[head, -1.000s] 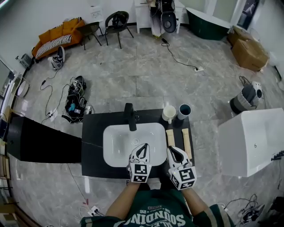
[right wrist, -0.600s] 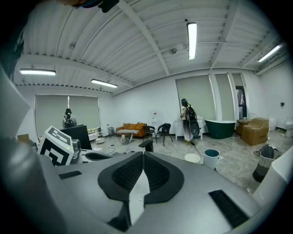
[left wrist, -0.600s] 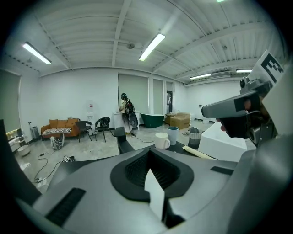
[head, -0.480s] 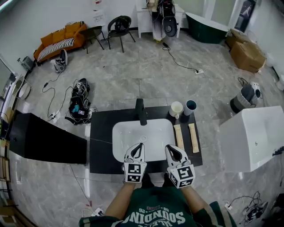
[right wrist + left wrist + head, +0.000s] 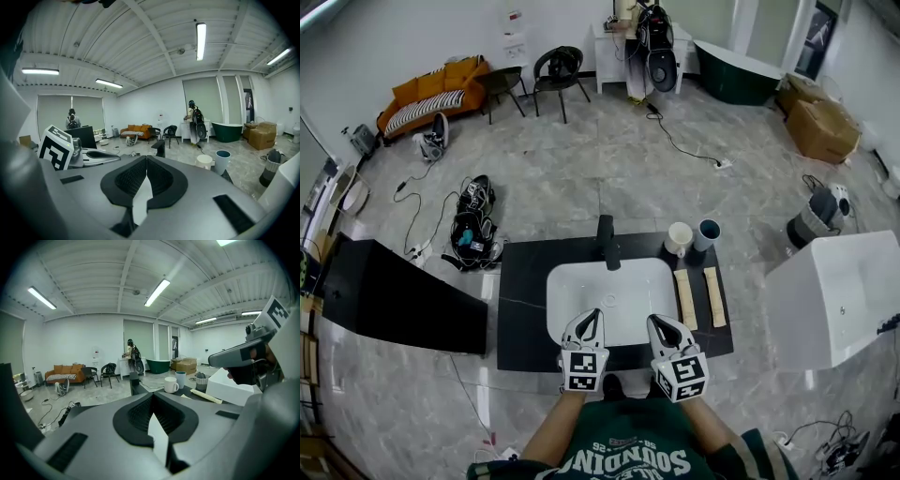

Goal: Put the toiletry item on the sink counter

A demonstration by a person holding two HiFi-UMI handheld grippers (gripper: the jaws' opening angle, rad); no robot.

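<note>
Two tan flat toiletry items [image 5: 684, 298] [image 5: 713, 296] lie side by side on the black sink counter [image 5: 520, 309], right of the white basin [image 5: 609, 291]. My left gripper [image 5: 588, 320] hovers over the basin's front edge, shut and empty. My right gripper [image 5: 660, 324] hangs beside it over the basin's front right corner, also shut with nothing between its fingers, a short way from the nearer tan item. In the left gripper view one tan item [image 5: 206, 397] shows on the counter beyond the closed jaws.
A black faucet [image 5: 607, 242] stands behind the basin. A white mug [image 5: 679, 238] and a blue cup [image 5: 707, 234] sit at the counter's back right. A white tub [image 5: 834, 295] stands to the right and a black cabinet [image 5: 394, 300] to the left.
The head view has shifted, so the counter sits further right in the frame. Both grippers stay shut at the basin's front and lie slightly further left of the tan items.
</note>
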